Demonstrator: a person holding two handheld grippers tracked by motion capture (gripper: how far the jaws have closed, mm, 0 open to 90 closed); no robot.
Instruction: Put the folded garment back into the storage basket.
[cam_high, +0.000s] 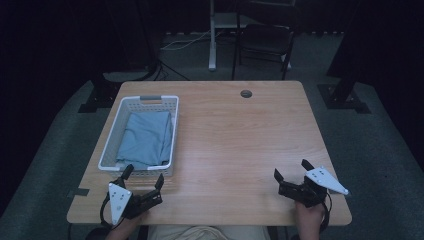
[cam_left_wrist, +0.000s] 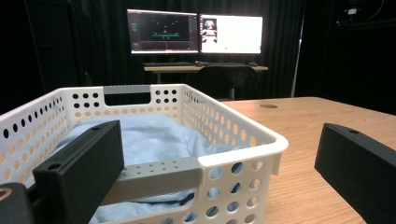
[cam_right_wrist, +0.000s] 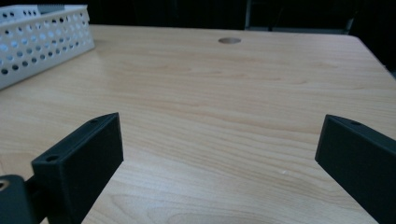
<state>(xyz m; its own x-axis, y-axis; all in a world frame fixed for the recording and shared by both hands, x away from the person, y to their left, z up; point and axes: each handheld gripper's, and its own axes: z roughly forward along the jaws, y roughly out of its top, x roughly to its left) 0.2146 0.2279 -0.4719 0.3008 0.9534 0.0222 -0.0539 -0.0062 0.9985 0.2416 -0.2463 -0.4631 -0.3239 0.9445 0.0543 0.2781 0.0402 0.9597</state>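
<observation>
A white perforated basket (cam_high: 110, 145) stands on the left side of the wooden table (cam_high: 235, 135), with a folded light-blue cloth (cam_high: 146, 137) lying inside it. My left gripper (cam_high: 144, 176) is open just in front of the basket's near end, close to its grey handle (cam_left_wrist: 159, 175). The blue cloth (cam_left_wrist: 149, 135) fills the basket's (cam_left_wrist: 238, 144) floor. My right gripper (cam_high: 292, 168) rests open near the table's front right edge, jaws wide over bare wood. From the right gripper view (cam_right_wrist: 219, 154) the basket (cam_right_wrist: 42, 42) is far off to the left.
A round cable hole (cam_high: 246, 93) sits near the table's far edge. Beyond the table are a dark chair (cam_high: 262, 42) and a desk leg (cam_high: 212, 35). Two lit monitors (cam_left_wrist: 194, 32) stand on a far desk.
</observation>
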